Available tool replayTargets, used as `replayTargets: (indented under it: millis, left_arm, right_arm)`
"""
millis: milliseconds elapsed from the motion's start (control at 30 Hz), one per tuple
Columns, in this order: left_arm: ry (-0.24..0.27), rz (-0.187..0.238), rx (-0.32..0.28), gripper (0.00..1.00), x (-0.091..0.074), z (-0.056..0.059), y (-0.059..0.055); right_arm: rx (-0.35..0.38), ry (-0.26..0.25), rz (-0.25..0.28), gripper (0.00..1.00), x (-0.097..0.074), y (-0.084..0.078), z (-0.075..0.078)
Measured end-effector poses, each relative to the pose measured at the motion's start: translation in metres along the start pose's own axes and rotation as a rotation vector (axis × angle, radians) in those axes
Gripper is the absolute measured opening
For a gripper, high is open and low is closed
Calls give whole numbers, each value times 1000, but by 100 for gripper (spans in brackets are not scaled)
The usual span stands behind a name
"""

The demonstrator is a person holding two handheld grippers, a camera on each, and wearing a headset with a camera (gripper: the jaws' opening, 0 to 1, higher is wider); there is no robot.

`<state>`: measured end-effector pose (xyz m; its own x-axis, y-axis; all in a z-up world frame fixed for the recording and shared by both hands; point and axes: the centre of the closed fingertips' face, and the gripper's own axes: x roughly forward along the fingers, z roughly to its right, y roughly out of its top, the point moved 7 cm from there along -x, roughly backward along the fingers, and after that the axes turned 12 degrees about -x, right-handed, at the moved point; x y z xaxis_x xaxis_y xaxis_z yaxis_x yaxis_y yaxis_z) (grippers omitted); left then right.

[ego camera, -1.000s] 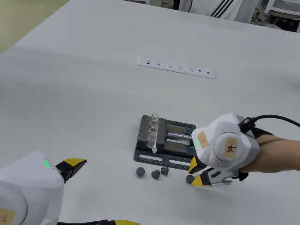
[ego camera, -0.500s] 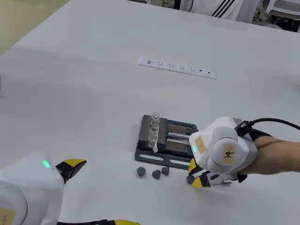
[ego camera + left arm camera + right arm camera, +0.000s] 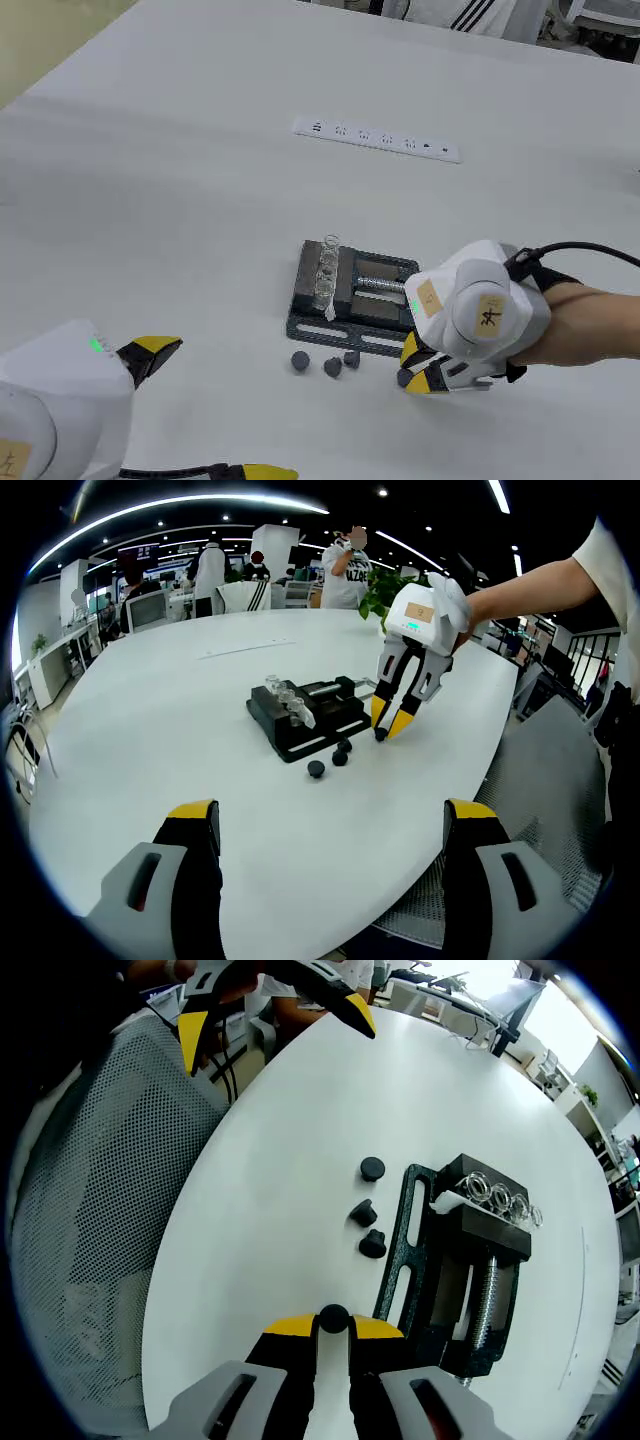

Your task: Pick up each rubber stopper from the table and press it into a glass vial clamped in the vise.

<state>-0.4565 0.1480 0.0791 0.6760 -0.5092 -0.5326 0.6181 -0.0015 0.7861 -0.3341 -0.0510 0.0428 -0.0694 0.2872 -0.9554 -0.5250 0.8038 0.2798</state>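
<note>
Right gripper (image 3: pixel 333 1332) pinches one stopper (image 3: pixel 333 1316), left gripper (image 3: pixel 332 812) gapes; three stoppers (image 3: pixel 332 367) lie loose beside the vise (image 3: pixel 370 305).

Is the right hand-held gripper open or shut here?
Shut on a rubber stopper: the right hand-held gripper pinches it between its yellow tips, beside the vise.

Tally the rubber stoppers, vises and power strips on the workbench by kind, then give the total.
Rubber stoppers: 4 (3 loose beside the vise, 1 between the jaws of the right gripper)
Vise: 1
Power strip: 1
Total: 6
</note>
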Motion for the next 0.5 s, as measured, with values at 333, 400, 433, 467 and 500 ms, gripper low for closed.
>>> replayTargets:
  millis: [333, 400, 433, 467, 500]
  left_arm:
    - [-2, 11, -3, 91, 2, -3, 7]
    - [0, 17, 0, 91, 3, -5, 9]
    - [1, 20, 2, 91, 3, -6, 11]
    - [2, 21, 3, 91, 3, -6, 12]
    - [3, 21, 3, 91, 3, -7, 12]
  right_arm:
    - [57, -31, 55, 7, -27, -2, 22]
    - [58, -35, 56, 7, -32, -3, 29]
    - [59, -39, 59, 7, -36, -3, 33]
    - [60, -40, 59, 7, -38, -2, 35]
    - [58, -41, 60, 7, -41, -1, 37]
